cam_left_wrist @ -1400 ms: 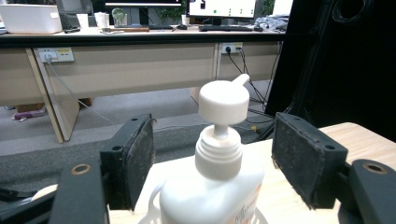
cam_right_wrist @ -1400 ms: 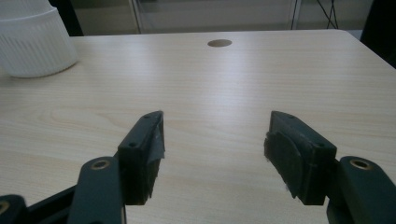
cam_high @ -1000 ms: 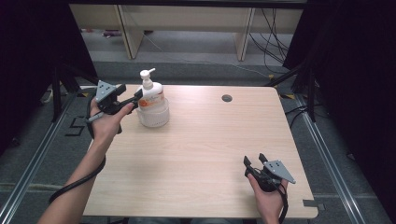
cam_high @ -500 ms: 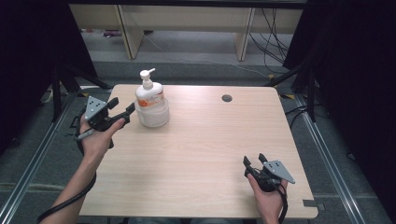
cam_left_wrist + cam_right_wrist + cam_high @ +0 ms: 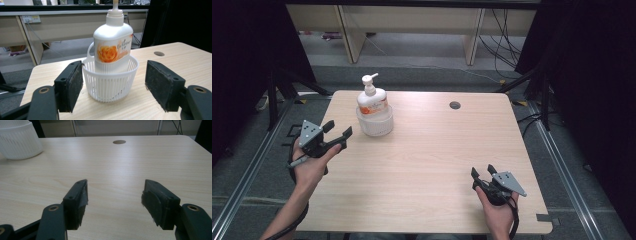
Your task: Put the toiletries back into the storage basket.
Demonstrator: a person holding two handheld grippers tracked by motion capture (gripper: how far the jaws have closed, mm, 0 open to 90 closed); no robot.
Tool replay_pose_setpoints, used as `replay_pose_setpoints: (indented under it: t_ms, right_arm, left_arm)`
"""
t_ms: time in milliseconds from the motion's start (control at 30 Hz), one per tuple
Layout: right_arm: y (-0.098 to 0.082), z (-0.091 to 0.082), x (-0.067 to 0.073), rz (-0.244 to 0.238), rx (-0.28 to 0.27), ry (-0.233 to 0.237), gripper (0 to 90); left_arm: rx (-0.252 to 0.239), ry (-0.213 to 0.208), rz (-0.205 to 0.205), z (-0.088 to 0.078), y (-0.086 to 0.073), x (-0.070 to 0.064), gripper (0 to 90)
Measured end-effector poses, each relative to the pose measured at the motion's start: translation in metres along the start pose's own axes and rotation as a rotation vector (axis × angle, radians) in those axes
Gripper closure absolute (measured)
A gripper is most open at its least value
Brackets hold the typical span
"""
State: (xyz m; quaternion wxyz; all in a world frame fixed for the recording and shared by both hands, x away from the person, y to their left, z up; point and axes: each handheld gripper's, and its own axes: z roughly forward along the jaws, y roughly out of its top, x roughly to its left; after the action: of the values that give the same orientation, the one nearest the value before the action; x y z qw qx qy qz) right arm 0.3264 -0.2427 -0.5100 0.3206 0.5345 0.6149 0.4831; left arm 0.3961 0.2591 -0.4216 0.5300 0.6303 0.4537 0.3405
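Pump head cut off at top in left gripper view; basket (image 5: 20,141) cropped in right gripper view. Bottle (image 5: 372,98) stands in basket (image 5: 375,122) near table (image 5: 437,150) far-left corner, just ahead of left gripper (image 5: 338,135), apart. Jaws wide, empty. Right gripper (image 5: 478,176) near right front corner, wide open, empty.

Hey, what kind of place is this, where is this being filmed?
Probably a lab or office workroom set up for recording. A bare wooden table with a cable hole stands between dark curtains, loose cables trail on the floor behind it, and a wall socket sits above plain desks.
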Motion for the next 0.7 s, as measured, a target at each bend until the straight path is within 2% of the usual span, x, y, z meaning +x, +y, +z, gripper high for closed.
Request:
replay_pose_setpoints:
  t_ms: [33, 67, 100, 133, 167, 233, 300, 333, 433, 500, 567, 700]
  right_arm:
    - [0.000, 0.000, -0.002, -0.027, -0.002, -0.002, 37.6]
    - [0.001, -0.001, 0.000, -0.007, 0.013, 0.000, 37.6]
    - [0.000, 0.000, 0.000, -0.002, 0.001, 0.006, 37.6]
    - [0.001, -0.001, -0.003, -0.039, 0.013, -0.008, 37.6]
    - [0.001, -0.001, -0.003, -0.046, 0.007, -0.009, 37.6]
    - [0.000, 0.000, 0.001, 0.009, 0.008, 0.003, 37.6]
    - [0.000, -0.001, 0.001, 0.000, 0.011, -0.006, 37.6]
    - [0.001, 0.000, -0.002, -0.036, 0.002, -0.007, 37.6]
    - [0.000, 0.000, -0.001, -0.042, 0.005, -0.004, 37.6]
    - [0.000, 0.001, 0.000, -0.026, 0.008, 0.013, 37.6]
    - [0.000, 0.001, 0.000, -0.032, 0.003, 0.002, 37.6]
    - [0.000, 0.001, -0.001, -0.029, 0.013, 0.016, 37.6]
  left_arm:
    - [0.005, 0.001, -0.004, -0.002, -0.004, 0.000, 29.7]
    - [0.009, 0.002, -0.005, -0.004, -0.006, 0.000, 29.6]
    - [0.014, 0.006, 0.001, -0.005, -0.010, 0.000, 29.6]
    - [0.017, 0.007, 0.010, -0.006, -0.013, 0.000, 29.6]
    - [0.028, 0.011, 0.016, -0.008, -0.017, -0.001, 29.6]
    - [0.032, 0.009, 0.010, -0.010, -0.023, -0.001, 29.5]
    - [0.040, 0.015, 0.009, -0.013, -0.029, -0.001, 29.4]
    - [0.042, 0.017, 0.015, -0.013, -0.033, 0.000, 29.4]
    - [0.058, 0.017, 0.009, -0.015, -0.044, 0.000, 29.4]
    - [0.072, 0.020, 0.002, -0.017, -0.051, 0.002, 29.3]
    - [0.075, 0.023, -0.001, -0.018, -0.053, 0.002, 29.2]
    - [0.078, 0.033, -0.013, -0.020, -0.068, 0.006, 29.0]
